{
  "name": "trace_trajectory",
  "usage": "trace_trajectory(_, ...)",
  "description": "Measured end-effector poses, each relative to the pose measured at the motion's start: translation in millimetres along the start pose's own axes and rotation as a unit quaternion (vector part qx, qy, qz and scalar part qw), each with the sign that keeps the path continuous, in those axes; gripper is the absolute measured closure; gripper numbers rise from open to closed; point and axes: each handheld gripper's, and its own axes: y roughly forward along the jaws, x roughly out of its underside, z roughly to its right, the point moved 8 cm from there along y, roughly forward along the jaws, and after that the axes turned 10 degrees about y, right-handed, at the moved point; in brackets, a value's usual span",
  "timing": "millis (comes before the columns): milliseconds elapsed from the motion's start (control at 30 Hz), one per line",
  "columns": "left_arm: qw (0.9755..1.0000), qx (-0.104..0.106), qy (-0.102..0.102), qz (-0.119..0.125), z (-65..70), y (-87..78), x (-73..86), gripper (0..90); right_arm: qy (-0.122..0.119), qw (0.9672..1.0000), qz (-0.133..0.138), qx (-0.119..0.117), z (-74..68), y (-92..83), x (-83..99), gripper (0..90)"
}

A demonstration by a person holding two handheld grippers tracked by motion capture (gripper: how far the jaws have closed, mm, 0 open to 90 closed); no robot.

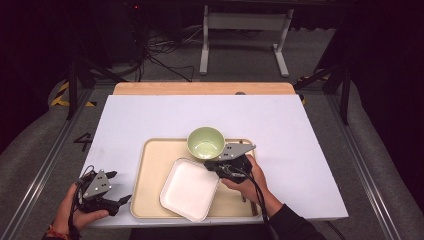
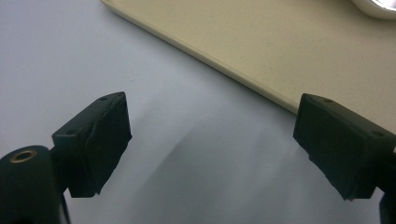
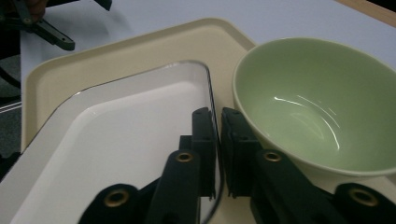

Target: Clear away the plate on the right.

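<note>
At the left edge of the white bench (image 1: pixel 150 115), the person's left hand (image 1: pixel 75 212) holds the left tool (image 1: pixel 117 187) just off the near left corner of the beige tray (image 1: pixel 150 170). Its jaws stand wide apart with nothing between them; in the left gripper view only bare bench top and the tray's rim lie ahead of them.

On the tray, a white square plate (image 1: pixel 187 190) lies toward the near side, set cornerwise. Its far right corner is where the right tool (image 1: pixel 212 165) sits. In the right gripper view the two jaws flank the plate's thin rim (image 3: pixel 212 116), one on the inside and one outside, with a narrow gap around it; whether the pads press on the rim cannot be told.

Just beyond the plate, a pale green bowl (image 1: pixel 205 142) stands upright and empty at the tray's far edge, close beside the right tool's outer jaw. The person's right hand (image 1: pixel 247 182) grips the tool from the near right.
</note>
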Motion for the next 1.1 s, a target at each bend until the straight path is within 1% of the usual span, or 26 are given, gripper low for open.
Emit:
trace_trajectory(33,1.0000,-0.001,0.002,-0.002,0.0,-0.1,0.5,12.0,0.001,1.0000,0.001,-0.003,-0.4,0.0,0.0,83.9)
trace_trajectory(100,1.0000,-0.001,0.001,-0.002,-0.6,0.4,1.5,12.0,-0.009,1.0000,0.002,0.000,-1.2,-1.2,-0.4,84.3)
trace_trajectory(200,1.0000,-0.001,0.001,-0.003,-0.5,0.5,1.7,11.9,-0.010,0.9999,0.006,-0.002,-2.7,-3.6,-1.1,84.2)
trace_trajectory(267,1.0000,0.000,0.004,-0.003,-0.5,0.7,1.3,11.9,-0.012,0.9999,0.007,-0.006,-4.0,-5.5,-1.1,84.7)
trace_trajectory(367,1.0000,-0.001,0.001,-0.005,-1.5,1.3,2.2,11.9,-0.011,0.9998,0.005,-0.014,-6.4,-7.5,0.4,85.2)
trace_trajectory(433,1.0000,-0.001,0.002,-0.004,-1.0,0.8,2.0,12.0,-0.008,0.9997,0.001,-0.022,-9.3,-8.5,3.4,85.6)
trace_trajectory(567,1.0000,-0.002,0.001,-0.003,-0.4,0.3,1.3,12.0,-0.015,0.9990,-0.018,-0.038,-19.4,-9.3,12.3,86.5)
trace_trajectory(600,1.0000,-0.002,0.002,-0.003,-0.3,0.4,1.3,11.9,-0.021,0.9985,-0.026,-0.043,-23.7,-8.9,16.0,86.7)
trace_trajectory(667,1.0000,0.000,0.002,-0.003,0.0,0.6,1.3,11.9,-0.024,0.9975,-0.037,-0.055,-31.4,-7.7,21.3,86.8)
trace_trajectory(733,1.0000,0.000,0.004,-0.004,-0.1,0.6,1.2,12.0,-0.031,0.9956,-0.054,-0.070,-42.0,-4.6,30.0,87.0)
trace_trajectory(767,1.0000,0.000,0.003,-0.003,0.0,0.6,1.2,12.0,-0.036,0.9950,-0.060,-0.072,-45.1,-3.1,33.1,86.9)
trace_trajectory(933,1.0000,-0.001,0.003,-0.003,0.1,0.3,1.2,12.0,-0.052,0.9881,-0.100,-0.105,-67.9,5.4,53.1,86.9)
trace_trajectory(967,1.0000,0.000,0.003,-0.003,0.2,0.4,1.1,12.0,-0.055,0.9869,-0.107,-0.107,-71.0,7.0,56.7,86.9)
trace_trajectory(1033,1.0000,0.000,0.004,-0.004,0.3,0.6,1.3,12.0,-0.060,0.9836,-0.123,-0.117,-76.6,9.3,63.7,86.7)
trace_trajectory(1067,1.0000,0.001,0.003,-0.004,0.4,0.6,1.4,12.0,-0.065,0.9822,-0.131,-0.119,-77.8,9.8,66.7,86.5)
trace_trajectory(1100,1.0000,0.001,0.004,-0.004,0.2,0.6,1.4,12.0,-0.064,0.9810,-0.137,-0.121,-79.3,10.3,69.6,87.3)
